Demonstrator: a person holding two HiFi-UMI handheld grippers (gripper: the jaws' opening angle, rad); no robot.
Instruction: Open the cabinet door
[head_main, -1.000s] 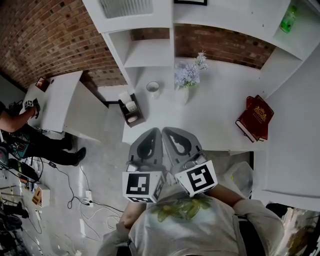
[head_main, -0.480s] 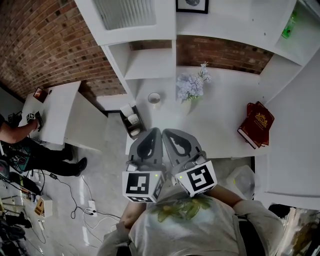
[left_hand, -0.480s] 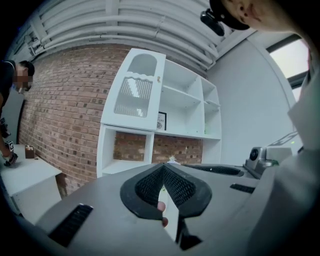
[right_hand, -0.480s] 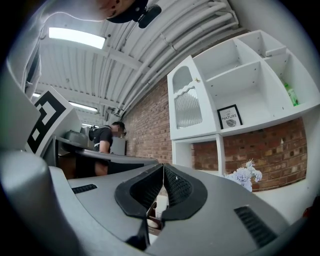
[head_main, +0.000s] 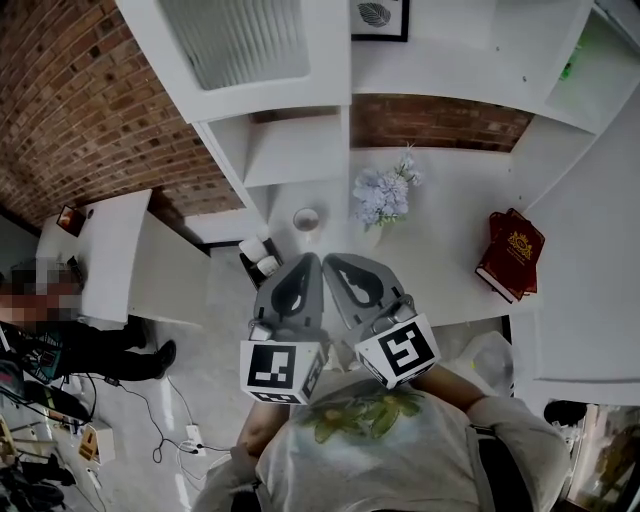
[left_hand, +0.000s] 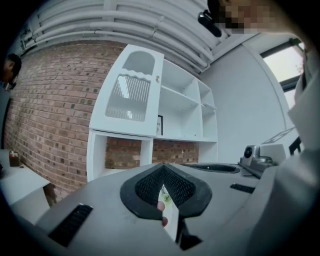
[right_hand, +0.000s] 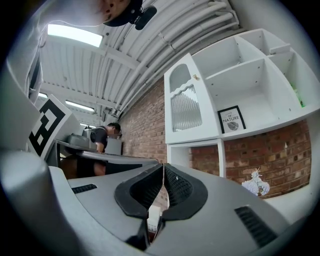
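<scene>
The white cabinet door (head_main: 250, 40), with a ribbed glass pane, is closed at the upper left of the shelf unit. The left gripper view shows the same door (left_hand: 129, 92) with a small knob (left_hand: 157, 78) at its top right edge. It also appears in the right gripper view, door (right_hand: 186, 102) and knob (right_hand: 196, 77). My left gripper (head_main: 313, 262) and right gripper (head_main: 333, 262) are side by side in front of the person's chest. Both are level, shut and empty, well short of the door. Seen from their own cameras, the left gripper (left_hand: 162, 167) and the right gripper (right_hand: 163, 167) have tips that meet.
On the white counter (head_main: 450, 290) stand a vase of pale flowers (head_main: 385, 195), a cup (head_main: 306, 218) and a red book (head_main: 513, 252). A framed print (head_main: 378, 18) sits on a shelf. A small caddy (head_main: 258, 262) is by the counter's left end, with a white side table (head_main: 105, 255) and another person (head_main: 40, 300) further left.
The shelf unit and counter have slid down the head view and look nearer, with more of the door showing. Both grippers stay shut, side by side.
</scene>
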